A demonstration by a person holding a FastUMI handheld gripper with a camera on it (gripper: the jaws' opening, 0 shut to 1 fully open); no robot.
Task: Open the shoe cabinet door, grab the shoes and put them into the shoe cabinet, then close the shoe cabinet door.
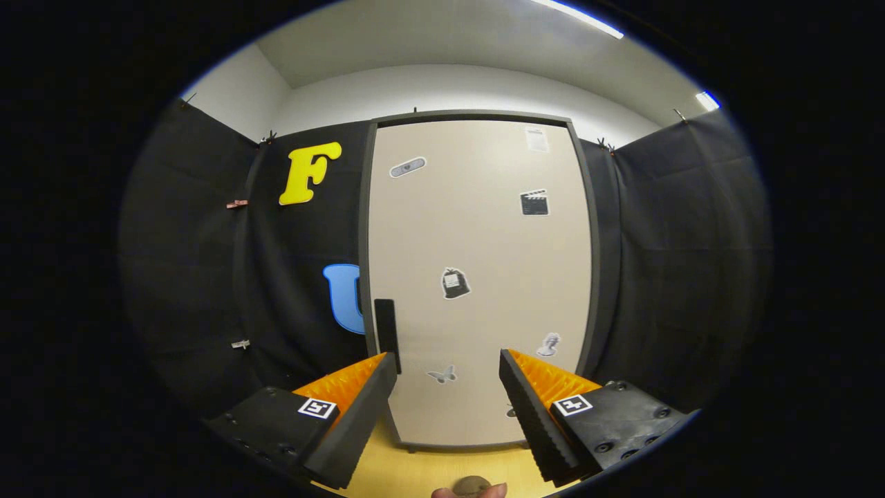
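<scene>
— None of the task looks done: in the gripper view the cabinet door point(477, 277) stands shut, its dark handle point(387, 332) at the door's left edge.
— And the gripper point(448, 387)?
— Jaws spread, empty, just short of the door. Shoes: I can't place them. Opening, loading and closing all remain.

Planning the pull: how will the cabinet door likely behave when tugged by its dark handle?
The cabinet door looks like a flat rigid panel, so it probably swings without flexing. Its handle is slim and smooth, so the open gripper may slip. The tall cabinet might rock.
</scene>
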